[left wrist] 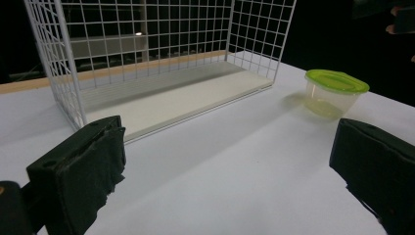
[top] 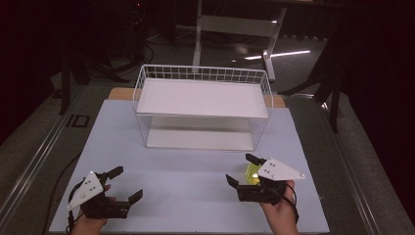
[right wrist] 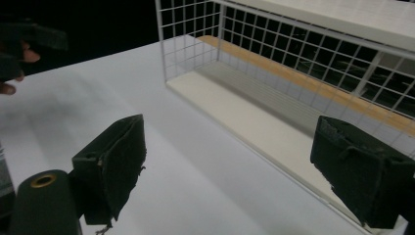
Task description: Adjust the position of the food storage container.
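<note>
Centrally, white wire basket (top: 203, 108) with two flat white shelves; no legible writing. Clear tub with lime-green lid (left wrist: 336, 91) at its 5 o'clock, just beside right gripper (top: 243, 171). Left gripper (top: 128, 184) at 7 o'clock. Both jaws wide apart, holding nothing.

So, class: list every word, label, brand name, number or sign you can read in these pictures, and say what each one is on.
None can be read.
The container with the green lid bears no label on the side that shows.
The wire rack, its white shelf and the table are plain.
The grey plates on the left gripper and right gripper carry small dots, no lettering.
</note>
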Action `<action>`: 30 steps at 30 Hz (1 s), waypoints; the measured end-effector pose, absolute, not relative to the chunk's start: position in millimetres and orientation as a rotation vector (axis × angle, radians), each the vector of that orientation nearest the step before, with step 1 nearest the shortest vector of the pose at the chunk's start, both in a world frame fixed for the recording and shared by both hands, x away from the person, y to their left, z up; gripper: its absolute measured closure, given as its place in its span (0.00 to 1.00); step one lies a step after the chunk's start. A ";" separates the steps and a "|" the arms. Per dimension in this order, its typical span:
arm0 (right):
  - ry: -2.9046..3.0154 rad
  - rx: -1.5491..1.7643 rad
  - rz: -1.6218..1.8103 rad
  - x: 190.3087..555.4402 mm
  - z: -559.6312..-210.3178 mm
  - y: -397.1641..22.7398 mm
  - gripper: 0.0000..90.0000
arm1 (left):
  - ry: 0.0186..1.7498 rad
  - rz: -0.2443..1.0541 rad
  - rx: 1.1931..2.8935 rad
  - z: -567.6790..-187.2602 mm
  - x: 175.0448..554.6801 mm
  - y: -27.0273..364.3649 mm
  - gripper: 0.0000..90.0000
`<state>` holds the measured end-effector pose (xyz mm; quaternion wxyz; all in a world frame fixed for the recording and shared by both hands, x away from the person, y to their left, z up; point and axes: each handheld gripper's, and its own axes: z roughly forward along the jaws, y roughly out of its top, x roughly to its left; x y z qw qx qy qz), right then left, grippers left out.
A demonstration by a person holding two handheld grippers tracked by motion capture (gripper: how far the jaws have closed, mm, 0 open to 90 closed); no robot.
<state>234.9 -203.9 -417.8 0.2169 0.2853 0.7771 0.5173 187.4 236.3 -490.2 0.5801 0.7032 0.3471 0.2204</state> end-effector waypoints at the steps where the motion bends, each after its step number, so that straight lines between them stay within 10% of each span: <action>1: 2.153 0.790 1.433 234.9 -417.8 -203.9 0.15 | 0.809 0.512 1.644 -490.5 187.6 236.1 0.01; 13: 2.051 0.980 1.393 260.6 -415.5 -240.2 0.13 | 0.818 0.503 1.626 -489.3 184.8 239.4 0.01; 30: 1.999 1.199 1.203 255.4 -447.0 -290.4 0.46 | 0.805 0.508 1.641 -490.0 185.1 236.3 0.01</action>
